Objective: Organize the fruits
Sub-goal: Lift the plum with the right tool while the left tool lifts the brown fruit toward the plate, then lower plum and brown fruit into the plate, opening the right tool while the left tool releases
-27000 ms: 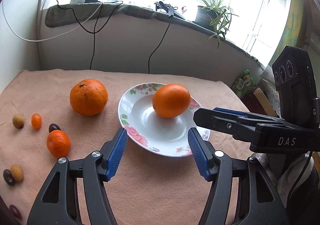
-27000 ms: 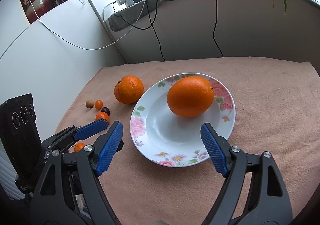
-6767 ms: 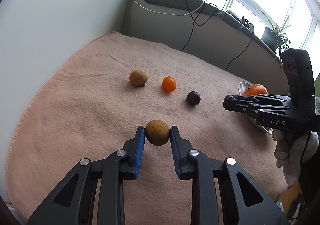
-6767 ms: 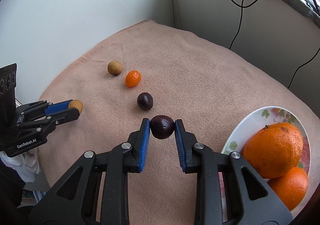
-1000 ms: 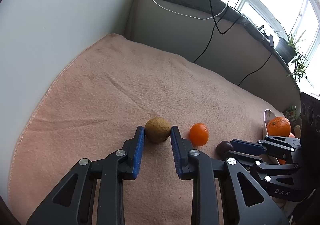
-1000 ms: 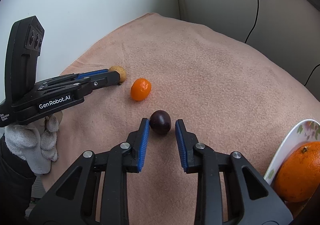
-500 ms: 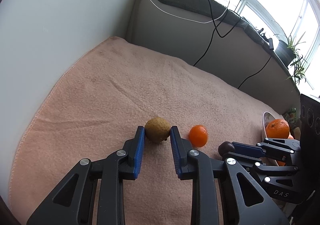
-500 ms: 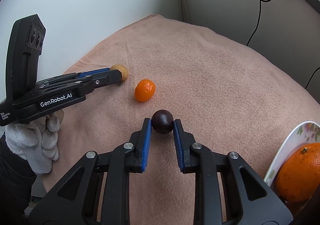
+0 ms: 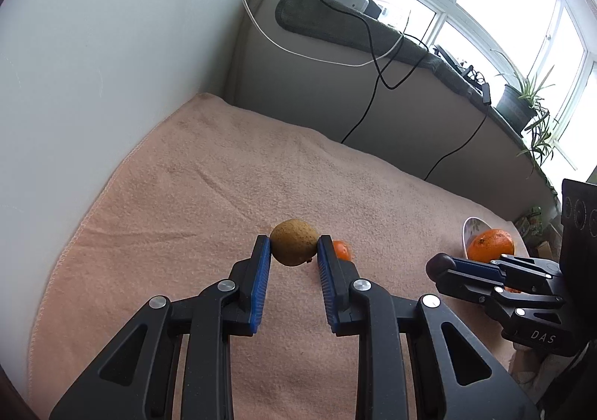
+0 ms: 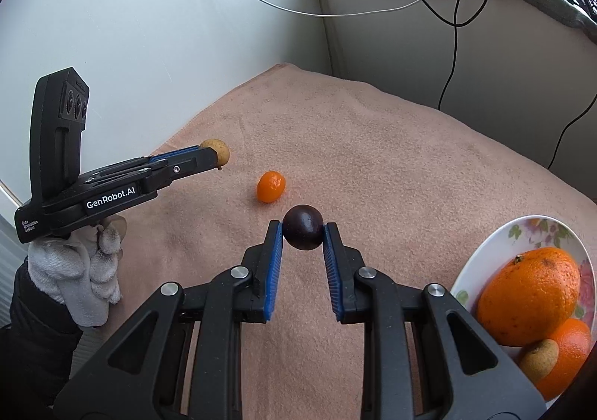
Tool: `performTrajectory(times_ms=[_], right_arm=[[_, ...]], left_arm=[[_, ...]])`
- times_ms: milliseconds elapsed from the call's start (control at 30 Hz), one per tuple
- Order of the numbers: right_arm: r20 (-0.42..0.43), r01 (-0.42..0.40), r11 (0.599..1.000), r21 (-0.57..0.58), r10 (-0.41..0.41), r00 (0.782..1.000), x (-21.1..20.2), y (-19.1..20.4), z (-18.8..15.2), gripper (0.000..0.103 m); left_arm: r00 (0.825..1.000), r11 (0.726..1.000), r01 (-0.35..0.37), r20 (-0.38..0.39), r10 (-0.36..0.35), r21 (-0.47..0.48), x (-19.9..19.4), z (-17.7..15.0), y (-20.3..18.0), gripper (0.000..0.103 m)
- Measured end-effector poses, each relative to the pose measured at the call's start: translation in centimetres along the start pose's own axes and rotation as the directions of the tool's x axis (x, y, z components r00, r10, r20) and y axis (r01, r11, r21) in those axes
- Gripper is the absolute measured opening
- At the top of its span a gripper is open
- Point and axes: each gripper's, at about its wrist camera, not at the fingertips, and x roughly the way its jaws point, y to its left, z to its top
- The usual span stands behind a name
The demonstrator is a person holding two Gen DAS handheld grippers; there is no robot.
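Observation:
My left gripper is shut on a small brown fruit, held just above the pink towel; the right wrist view shows that brown fruit at the tips of the left gripper. My right gripper is shut on a dark purple fruit, also lifted off the towel. One small orange fruit lies on the towel between the two grippers; in the left wrist view it is half hidden behind my right finger. A floral plate at the right holds oranges and a brown fruit.
A white wall borders the towel on the left, and a grey ledge with hanging cables runs along the back. A gloved hand holds the left gripper. A potted plant stands on the sill.
Both grippers have risen off the towel with their fruits. The right one closed on the dark purple fruit, which lay loose between its fingers a second ago.

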Motion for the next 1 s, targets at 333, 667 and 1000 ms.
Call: performTrajectory(times_ms=[333, 667, 1000], right_arm=[[0.077, 0.012, 0.999, 0.042, -0.015, 0.997, -4.4, -2.4, -0.4, 0.023], [0.142, 0.063, 0.992, 0.112, -0.078, 0.987, -8.6, -6.5, -1.3, 0.023], [0.171, 0.113, 0.979, 0.171, -0.142, 0.975, -11.6, -10.8, -2.5, 0.023]], left_arm=[[0.996, 0.996, 0.083, 0.033, -0.084, 0.021, -2.0, 0.2, -3.4, 0.024], [0.986, 0.985, 0.156, 0.053, -0.160, 0.075, -2.5, 0.6, -8.0, 0.024], [0.971, 0.963, 0.230, 0.036, -0.237, 0.141, -2.3, 0.5, -13.2, 0.024]])
